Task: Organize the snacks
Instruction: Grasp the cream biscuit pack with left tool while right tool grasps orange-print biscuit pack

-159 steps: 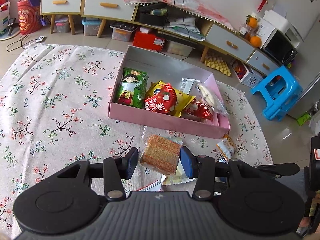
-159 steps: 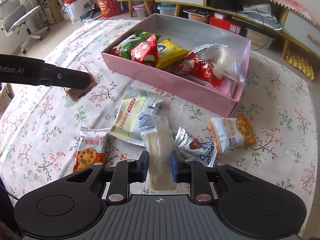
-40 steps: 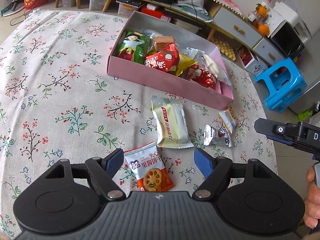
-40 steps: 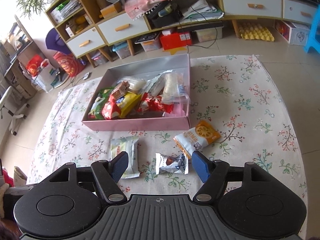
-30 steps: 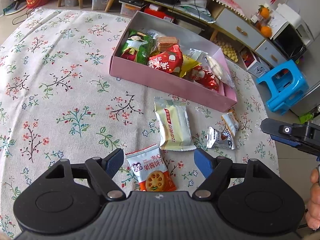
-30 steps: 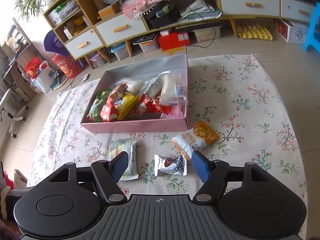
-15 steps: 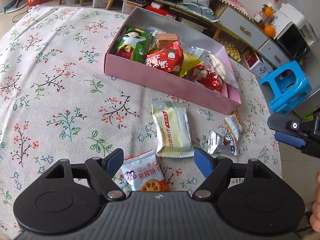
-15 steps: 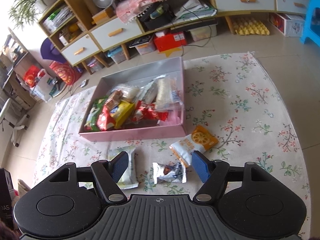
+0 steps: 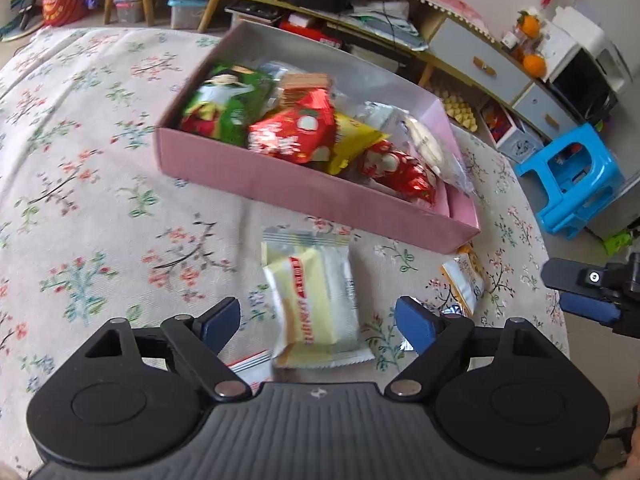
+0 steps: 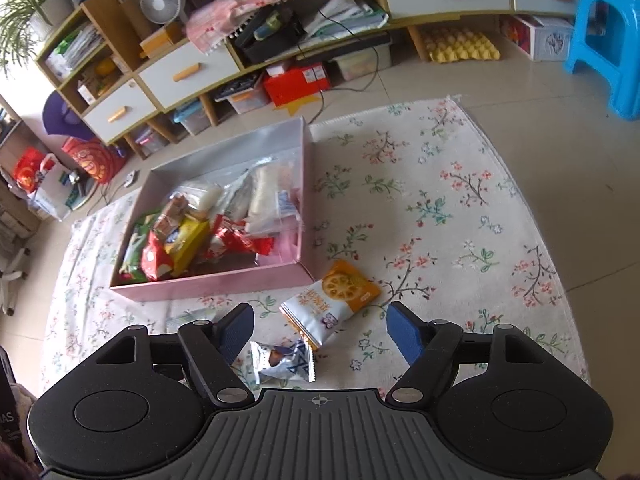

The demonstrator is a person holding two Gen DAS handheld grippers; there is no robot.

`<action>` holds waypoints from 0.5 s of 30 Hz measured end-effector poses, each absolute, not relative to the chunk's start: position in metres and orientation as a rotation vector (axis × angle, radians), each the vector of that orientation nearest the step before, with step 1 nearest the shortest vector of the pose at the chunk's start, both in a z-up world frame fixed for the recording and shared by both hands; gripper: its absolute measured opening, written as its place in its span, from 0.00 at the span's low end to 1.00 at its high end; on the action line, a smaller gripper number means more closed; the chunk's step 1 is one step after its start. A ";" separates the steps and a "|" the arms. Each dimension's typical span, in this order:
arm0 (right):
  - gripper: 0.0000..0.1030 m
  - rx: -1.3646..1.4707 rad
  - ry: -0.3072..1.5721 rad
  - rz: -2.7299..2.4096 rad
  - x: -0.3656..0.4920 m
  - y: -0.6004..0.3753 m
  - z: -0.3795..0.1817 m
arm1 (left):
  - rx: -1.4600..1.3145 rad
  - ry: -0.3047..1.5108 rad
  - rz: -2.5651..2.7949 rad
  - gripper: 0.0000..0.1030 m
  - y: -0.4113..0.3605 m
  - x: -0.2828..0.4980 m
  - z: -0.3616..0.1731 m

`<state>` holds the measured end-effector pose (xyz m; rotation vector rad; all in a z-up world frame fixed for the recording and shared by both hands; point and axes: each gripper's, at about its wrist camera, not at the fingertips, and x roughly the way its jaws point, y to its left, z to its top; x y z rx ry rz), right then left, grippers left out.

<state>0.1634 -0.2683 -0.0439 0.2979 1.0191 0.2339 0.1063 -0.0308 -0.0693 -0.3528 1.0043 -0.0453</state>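
Two grippers hang over a floral cloth, jaws opening, gripping nothing. The left gripper straddles a pale yellow snack packet lying flat before the pink box. It looks light, crinkly, probably slippery; pinch across its long sides, gently. The right gripper frames an orange-and-white biscuit packet.

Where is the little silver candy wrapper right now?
In the right wrist view, the small silver candy wrapper lies on the floral cloth, just below the orange-and-white biscuit packet, outside the pink box.
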 end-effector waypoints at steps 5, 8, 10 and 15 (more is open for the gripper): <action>0.73 0.328 1.080 0.210 0.171 -0.265 -0.062 | -0.230 1.023 -0.014 0.81 -0.042 0.112 -0.080; 0.73 0.320 1.113 0.211 0.178 -0.261 -0.074 | -0.213 1.019 -0.008 0.70 -0.042 0.110 -0.078; 0.73 0.314 1.130 0.212 0.182 -0.258 -0.081 | -0.179 1.013 0.001 0.61 -0.043 0.108 -0.077; 0.73 0.283 1.137 0.194 0.189 -0.251 -0.091 | -0.141 1.006 0.004 0.45 -0.040 0.107 -0.075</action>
